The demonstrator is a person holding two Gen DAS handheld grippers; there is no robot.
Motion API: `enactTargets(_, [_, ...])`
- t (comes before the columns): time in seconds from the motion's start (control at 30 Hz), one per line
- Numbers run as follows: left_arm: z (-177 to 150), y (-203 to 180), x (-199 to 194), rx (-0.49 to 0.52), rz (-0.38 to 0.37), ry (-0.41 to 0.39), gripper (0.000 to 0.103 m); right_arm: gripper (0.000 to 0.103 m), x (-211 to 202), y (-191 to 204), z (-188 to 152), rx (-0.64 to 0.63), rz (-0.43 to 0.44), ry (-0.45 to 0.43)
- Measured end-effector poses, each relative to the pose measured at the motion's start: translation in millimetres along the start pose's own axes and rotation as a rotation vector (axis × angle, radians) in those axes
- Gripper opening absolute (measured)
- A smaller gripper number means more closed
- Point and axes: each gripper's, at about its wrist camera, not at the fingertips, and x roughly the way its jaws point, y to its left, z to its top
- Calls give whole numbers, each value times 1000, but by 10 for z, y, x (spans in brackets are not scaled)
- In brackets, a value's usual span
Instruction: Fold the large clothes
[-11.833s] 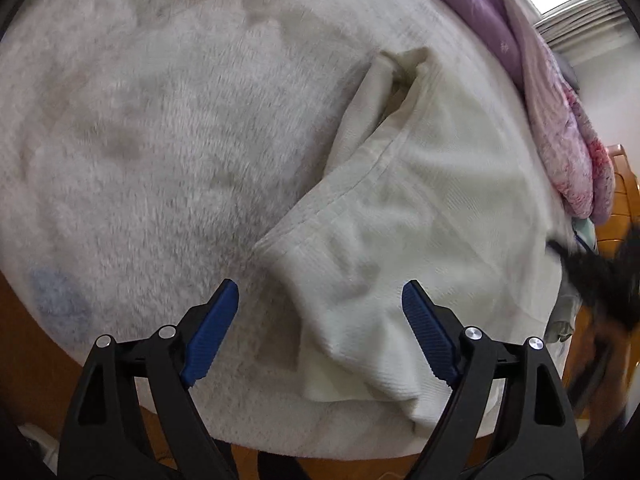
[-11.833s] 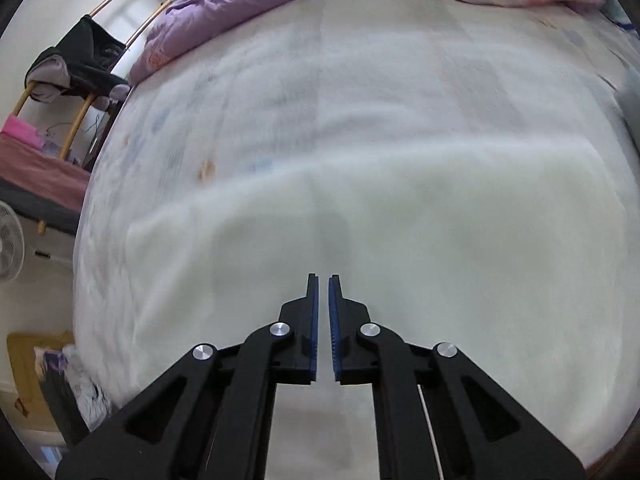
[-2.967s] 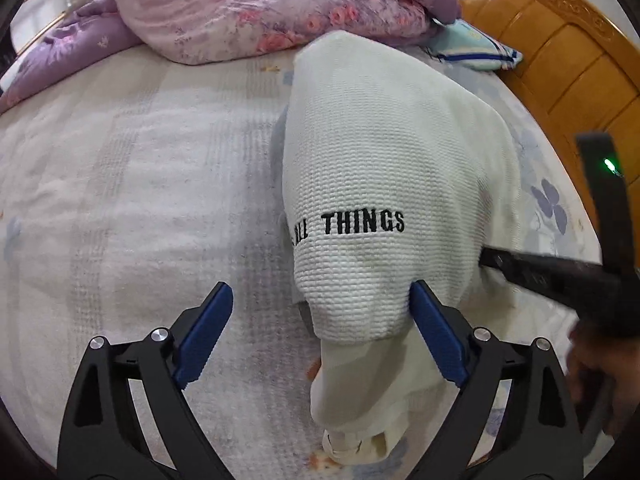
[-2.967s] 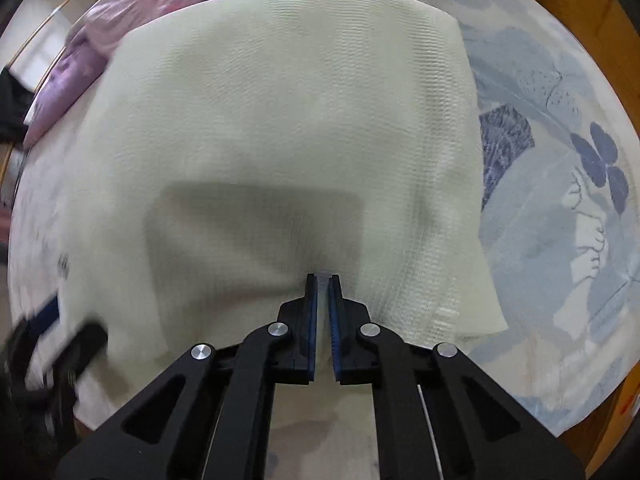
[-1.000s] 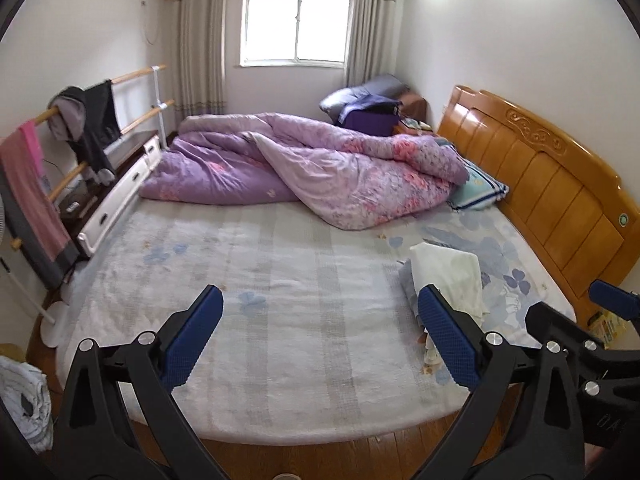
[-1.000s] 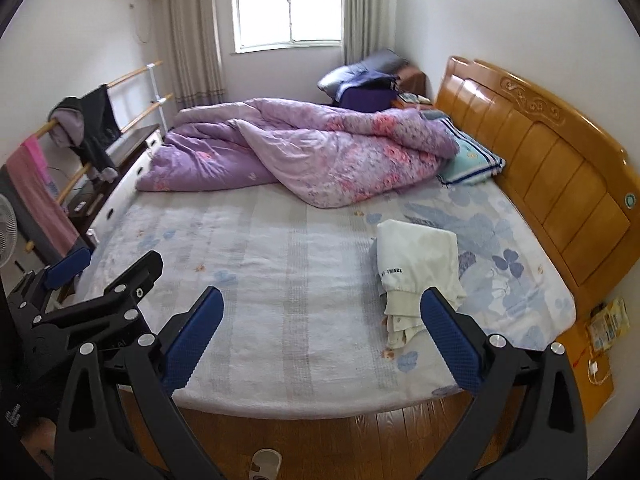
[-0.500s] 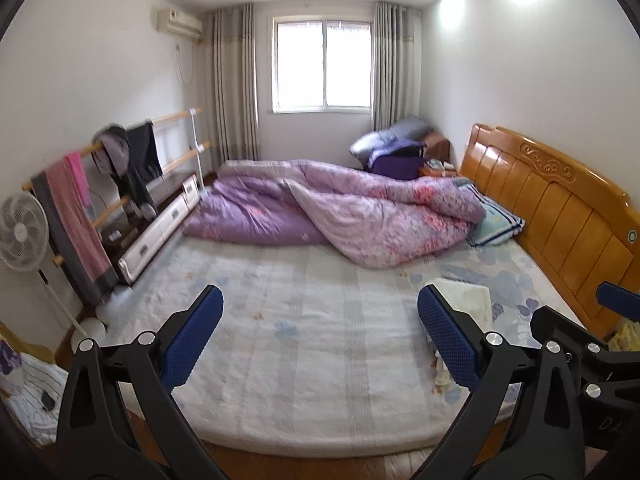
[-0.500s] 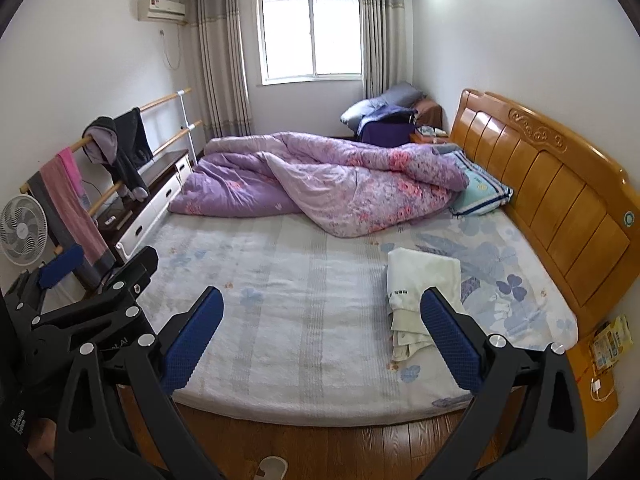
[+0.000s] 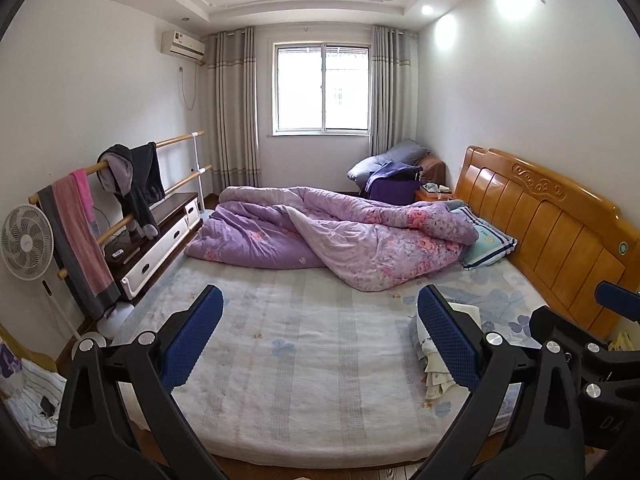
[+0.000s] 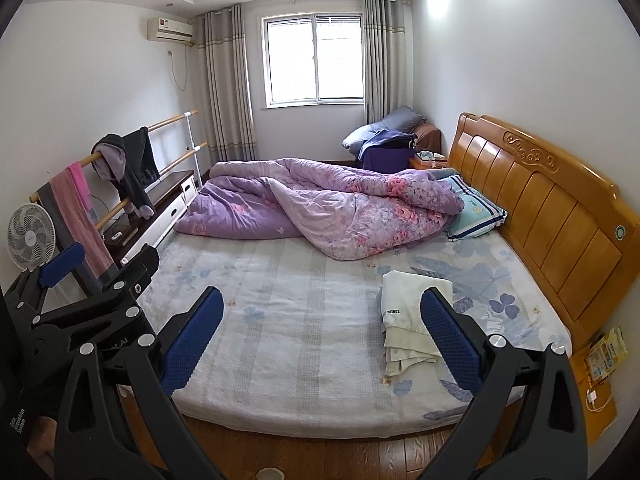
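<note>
Three seconds earlier both tools had been down at the cream garment [image 10: 404, 312], the right one clenched at its edge; by this moment they had pulled back beyond the foot of the bed [image 10: 304, 360]. The left gripper [image 9: 320, 340] and right gripper [image 10: 320, 340] both hung spread wide and held nothing. The garment lay as a compact folded stack with black lettering near the wooden headboard [image 10: 560, 216], apart from the purple duvet [image 10: 320, 208], so this fold looked finished.
</note>
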Motion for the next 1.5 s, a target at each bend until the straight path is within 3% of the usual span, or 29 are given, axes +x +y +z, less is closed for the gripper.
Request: enactTargets(1.5, [16,12,-16,7,-2,9,98,95,-27,133,-19,19,4,11])
